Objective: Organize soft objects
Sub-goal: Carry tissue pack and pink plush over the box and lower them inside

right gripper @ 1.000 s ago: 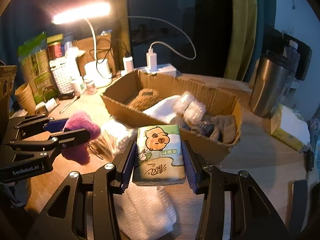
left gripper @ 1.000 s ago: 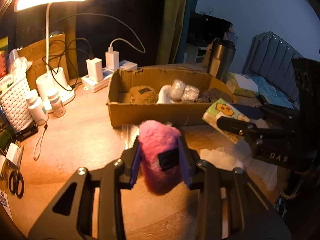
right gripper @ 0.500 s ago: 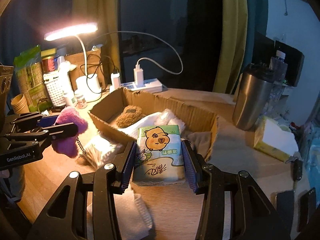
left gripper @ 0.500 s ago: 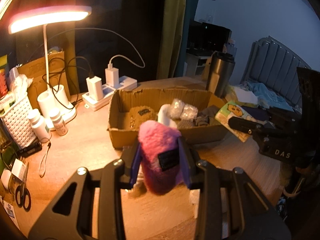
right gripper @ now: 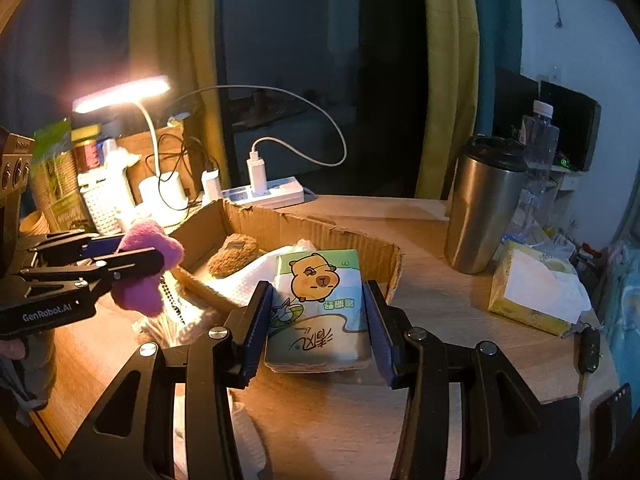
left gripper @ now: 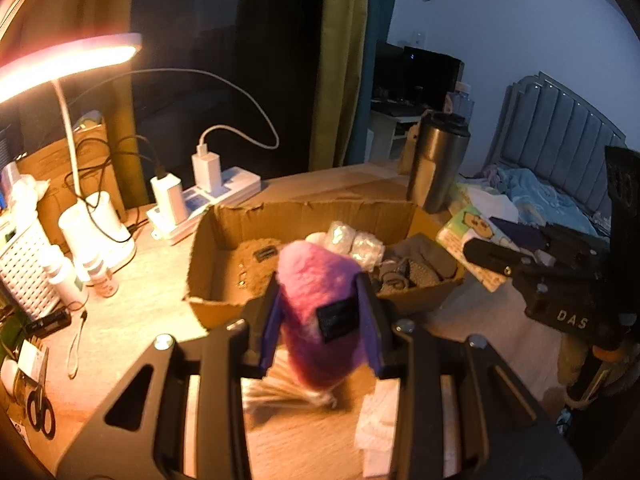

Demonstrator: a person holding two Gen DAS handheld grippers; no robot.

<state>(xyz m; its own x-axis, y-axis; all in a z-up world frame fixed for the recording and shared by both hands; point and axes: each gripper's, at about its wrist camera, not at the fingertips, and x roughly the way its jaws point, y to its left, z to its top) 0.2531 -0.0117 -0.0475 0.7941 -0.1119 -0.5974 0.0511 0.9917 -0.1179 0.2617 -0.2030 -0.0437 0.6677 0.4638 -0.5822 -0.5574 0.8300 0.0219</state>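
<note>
My left gripper point(left gripper: 320, 320) is shut on a pink fuzzy plush point(left gripper: 316, 300) with a black tag, held in the air in front of the open cardboard box point(left gripper: 208, 240). It also shows in the right wrist view point(right gripper: 144, 268). My right gripper point(right gripper: 316, 320) is shut on a green and white tissue pack point(right gripper: 320, 304) with a cartoon capybara, held above the box's near right end point(right gripper: 394, 264). The box holds a brown plush point(right gripper: 234, 254), a white cloth point(right gripper: 256, 280), wrapped bundles point(left gripper: 356, 244) and grey fabric point(left gripper: 420, 264).
A lit desk lamp point(left gripper: 68, 64), power strip with chargers point(left gripper: 208, 196), white basket point(left gripper: 24, 264) and small bottles point(left gripper: 64, 276) stand at left. A steel tumbler point(right gripper: 484, 204) and yellow tissue box point(right gripper: 536, 296) are at right. Cotton swabs point(left gripper: 280, 396) and white pads point(left gripper: 376, 432) lie below.
Both grippers have risen and pulled back with their loads; the box looks lower and farther in both views. The pink plush and the tissue pack stay clamped.
</note>
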